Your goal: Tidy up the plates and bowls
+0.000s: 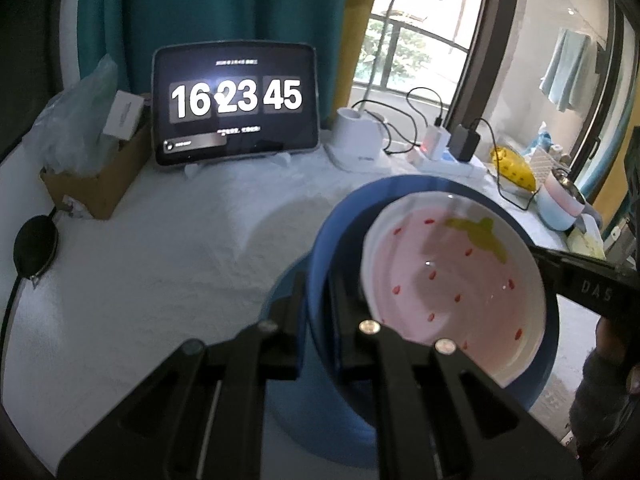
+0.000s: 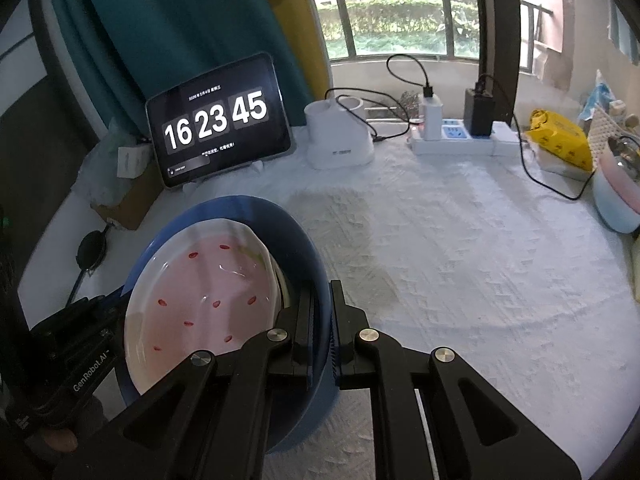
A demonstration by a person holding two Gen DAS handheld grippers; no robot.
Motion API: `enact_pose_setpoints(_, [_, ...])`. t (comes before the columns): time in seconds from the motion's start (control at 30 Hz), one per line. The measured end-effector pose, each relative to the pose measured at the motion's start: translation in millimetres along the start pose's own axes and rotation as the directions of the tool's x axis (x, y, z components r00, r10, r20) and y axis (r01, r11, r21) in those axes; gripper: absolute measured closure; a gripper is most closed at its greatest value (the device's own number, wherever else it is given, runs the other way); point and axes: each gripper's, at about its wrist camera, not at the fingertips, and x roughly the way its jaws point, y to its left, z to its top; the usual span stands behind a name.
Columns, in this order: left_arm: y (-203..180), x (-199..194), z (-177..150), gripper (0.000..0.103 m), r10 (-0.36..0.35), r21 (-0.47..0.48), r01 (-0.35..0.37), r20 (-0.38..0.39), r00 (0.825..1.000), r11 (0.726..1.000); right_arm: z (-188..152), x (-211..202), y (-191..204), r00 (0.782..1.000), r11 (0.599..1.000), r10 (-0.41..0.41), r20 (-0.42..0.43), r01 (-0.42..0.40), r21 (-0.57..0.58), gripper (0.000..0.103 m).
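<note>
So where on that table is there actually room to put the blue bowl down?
Both grippers, left and right, pinch the blue bowl, with the strawberry dish inside. The widest bare patch is the white cloth in front of the power strip and white holder. The back edge, near the tablet, and the right side, near the yellow bag, are crowded.

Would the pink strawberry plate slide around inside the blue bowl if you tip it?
Probably. The strawberry plate looks glossy, with bright glints, so it is likely slippery. It lies loose in the blue bowl, which alone is pinched at its rim. It looks like hard ceramic: stiff, and likely to chip if it slid out.
</note>
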Motion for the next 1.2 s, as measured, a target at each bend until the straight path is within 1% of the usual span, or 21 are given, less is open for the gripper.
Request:
enact_pose_setpoints(0.2, [8, 5, 4, 0.095, 0.013, -0.012, -0.013, 0.005, 1.0, 1.0, 2, 13, 1, 1.0, 1.0, 0.015, -0.021, -0.015, 0.007, 0.093])
enact_pose_setpoints(0.3, [7, 8, 4, 0.095, 0.023, 0.002, -0.023, 0.003, 1.0, 1.0, 3, 16, 0, 0.999, 1.0, 0.019, -0.027, -0.019, 0.014, 0.093])
enact_pose_setpoints(0.47, [9, 10, 5, 0.095, 0.027, -0.012, -0.026, 0.013, 1.0, 1.0, 3, 18, 0, 1.0, 1.0, 0.015, -0.019, -0.015, 0.008, 0.093])
enact_pose_setpoints(0.67, [5, 9, 1, 0.094, 0.048, 0.008, -0.049, 0.043, 0.998, 0.999, 1, 18, -2, 1.0, 1.0, 0.017, -0.01, -0.017, 0.008, 0.093])
enact_pose_setpoints(0.8, [6, 9, 0, 0.09, 0.056, 0.011, -0.057, 0.046, 0.997, 0.998, 1, 18, -4, 1.0, 1.0, 0.02, -0.01, -0.02, 0.015, 0.093])
enact_pose_setpoints(0.9, [6, 9, 1, 0.09, 0.058, 0.012, -0.059, 0.045, 0.997, 0.998, 1, 18, -7, 1.0, 0.999, 0.025, -0.013, -0.025, 0.029, 0.093])
enact_pose_setpoints(1.0, [6, 8, 1, 0.09, 0.062, 0.006, -0.062, 0.036, 0.997, 0.998, 1, 17, -8, 1.0, 0.999, 0.023, -0.013, -0.022, 0.033, 0.09])
enact_pose_setpoints(1.1, [7, 8, 1, 0.09, 0.061, -0.014, -0.06, 0.028, 0.998, 0.998, 0, 16, -6, 1.0, 1.0, 0.002, -0.015, -0.002, 0.009, 0.088])
enact_pose_setpoints(1.2, [6, 5, 0, 0.09, 0.068, -0.03, -0.067, 0.022, 0.997, 0.997, 0, 15, -6, 1.0, 1.0, 0.001, -0.021, -0.001, 0.003, 0.086])
